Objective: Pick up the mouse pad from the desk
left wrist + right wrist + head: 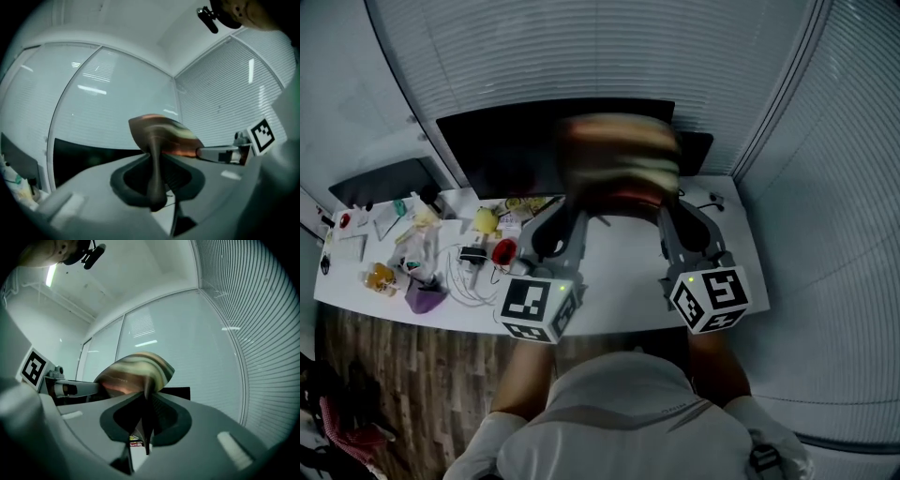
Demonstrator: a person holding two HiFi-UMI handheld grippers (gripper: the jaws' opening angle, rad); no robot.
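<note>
With the left gripper (574, 214) and right gripper (673, 214) each clamped on an opposite side edge of the mouse pad (619, 155), which hangs clear above the desk (628, 286), move both hands level and together so it neither sags nor slips.

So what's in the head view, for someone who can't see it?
The left claw and right claw each pinch a blurry brown-and-cream striped mouse pad above the long white desk. Small clutter sits at its left end.
</note>
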